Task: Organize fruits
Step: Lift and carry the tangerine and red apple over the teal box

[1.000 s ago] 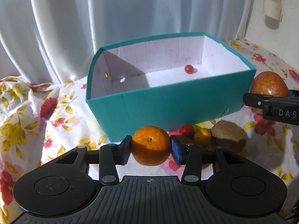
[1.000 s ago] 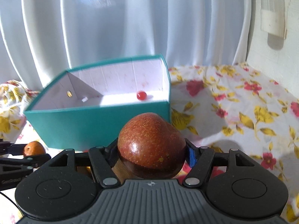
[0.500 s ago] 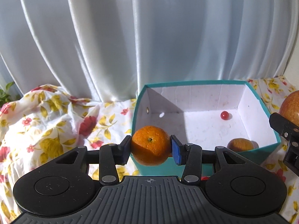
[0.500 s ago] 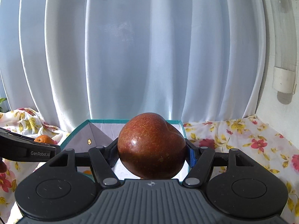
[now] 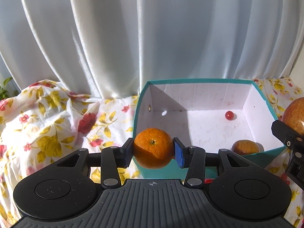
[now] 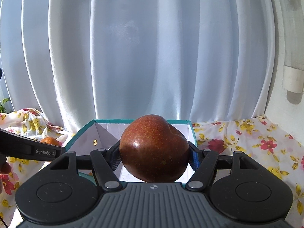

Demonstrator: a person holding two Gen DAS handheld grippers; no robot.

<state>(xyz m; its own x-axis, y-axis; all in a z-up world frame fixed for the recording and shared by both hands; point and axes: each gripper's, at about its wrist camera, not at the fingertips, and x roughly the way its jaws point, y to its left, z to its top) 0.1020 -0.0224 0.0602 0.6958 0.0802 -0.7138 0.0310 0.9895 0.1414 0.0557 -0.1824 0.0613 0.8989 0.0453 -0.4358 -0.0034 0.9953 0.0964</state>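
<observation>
Dimpled orange (image 5: 153, 150), speckled, seemingly waxy apple (image 6: 154, 150)

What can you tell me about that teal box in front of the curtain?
The teal box is an open-topped rectangular carton, seemingly cardboard: teal outside and along the rim, white and slightly smudged inside, with a small metal rivet on its left inner wall. It stands upright on the floral cloth before the white curtain. Sunlight lights most of the floor, and the left corner is shaded. Inside lie a small red cherry tomato near the back and an orange fruit by the front wall.
</observation>
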